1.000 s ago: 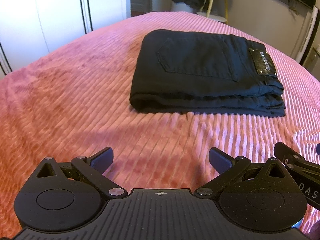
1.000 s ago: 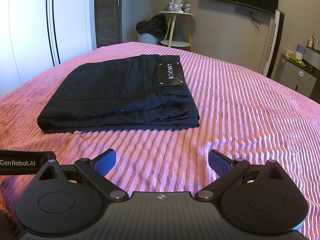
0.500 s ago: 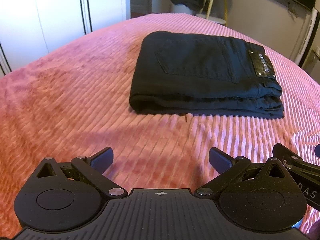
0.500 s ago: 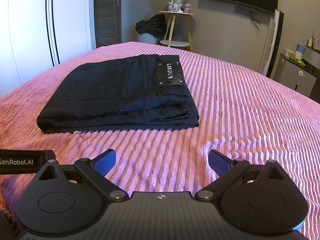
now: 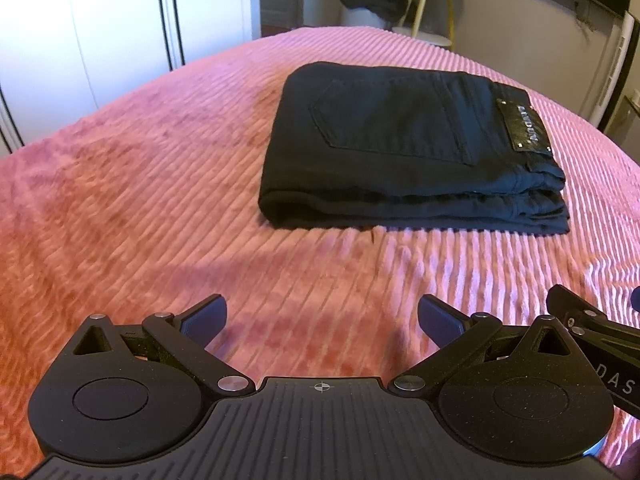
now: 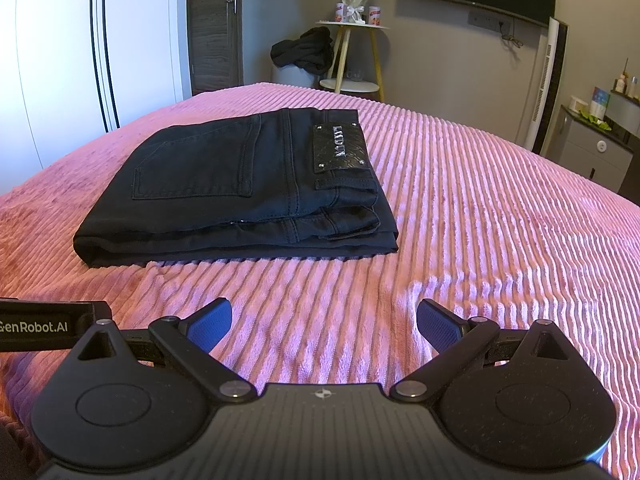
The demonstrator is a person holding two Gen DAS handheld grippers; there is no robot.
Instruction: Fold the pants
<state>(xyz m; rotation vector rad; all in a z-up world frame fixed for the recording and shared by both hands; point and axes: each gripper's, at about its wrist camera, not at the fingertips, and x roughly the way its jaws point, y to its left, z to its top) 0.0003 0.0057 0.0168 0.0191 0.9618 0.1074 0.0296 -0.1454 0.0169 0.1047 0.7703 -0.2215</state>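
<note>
The pants [image 5: 408, 152] lie as a compact folded stack of black denim in the middle of the pink ribbed bed [image 5: 140, 200], well apart from both tools, and the fold looks finished. The cloth looks thick, fairly heavy and limp rather than stiff, so the layers would likely slide apart if lifted by one corner; the rounded folded edge facing the cameras seems the safest hold. Left gripper [image 5: 322, 320] and right gripper [image 6: 324, 322] both have their fingers spread, holding nothing.
</note>
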